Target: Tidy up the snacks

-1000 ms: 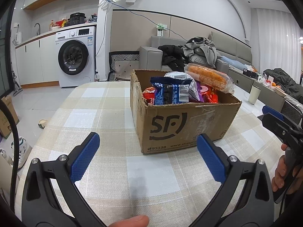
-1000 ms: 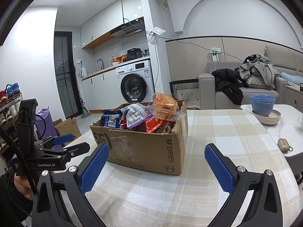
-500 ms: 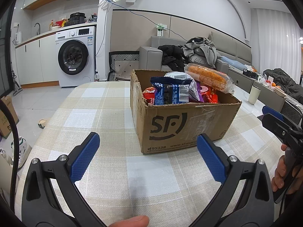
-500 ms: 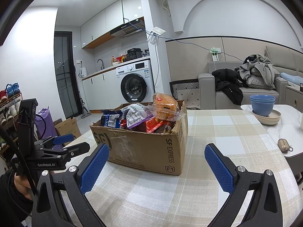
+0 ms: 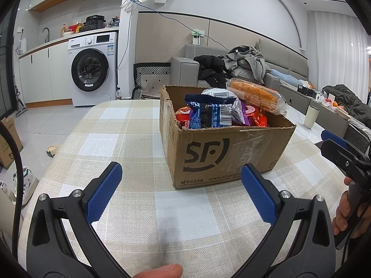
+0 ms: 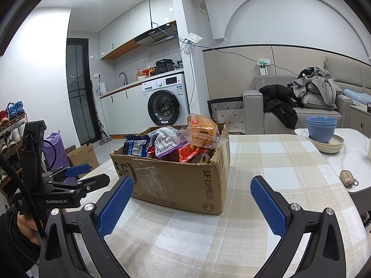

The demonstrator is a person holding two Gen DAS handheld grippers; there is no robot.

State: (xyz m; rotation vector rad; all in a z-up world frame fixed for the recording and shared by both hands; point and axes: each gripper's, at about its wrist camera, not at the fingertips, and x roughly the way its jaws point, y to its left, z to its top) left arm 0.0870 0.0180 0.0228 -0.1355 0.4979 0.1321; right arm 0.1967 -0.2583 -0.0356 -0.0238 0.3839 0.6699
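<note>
Several crinkly snack packets heaped in the open cardboard box (image 5: 222, 153) mid-table on the checked cloth (image 5: 129, 143), from left to right a blue pack (image 5: 209, 113), a purple-and-white bag (image 6: 165, 143) and, topmost, an orange roll in clear wrap (image 5: 255, 96). Probably light, soft, slippery and crushable, so best pinched gently at a sealed edge or across the middle. Left gripper (image 5: 180, 185) and right gripper (image 6: 191, 195) both spread wide, empty, short of the box.

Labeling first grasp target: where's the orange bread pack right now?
The orange bread pack lies on top of the snack pile at the far right corner of the cardboard box, overhanging the rim; in the right wrist view it sits at the box's back.
</note>
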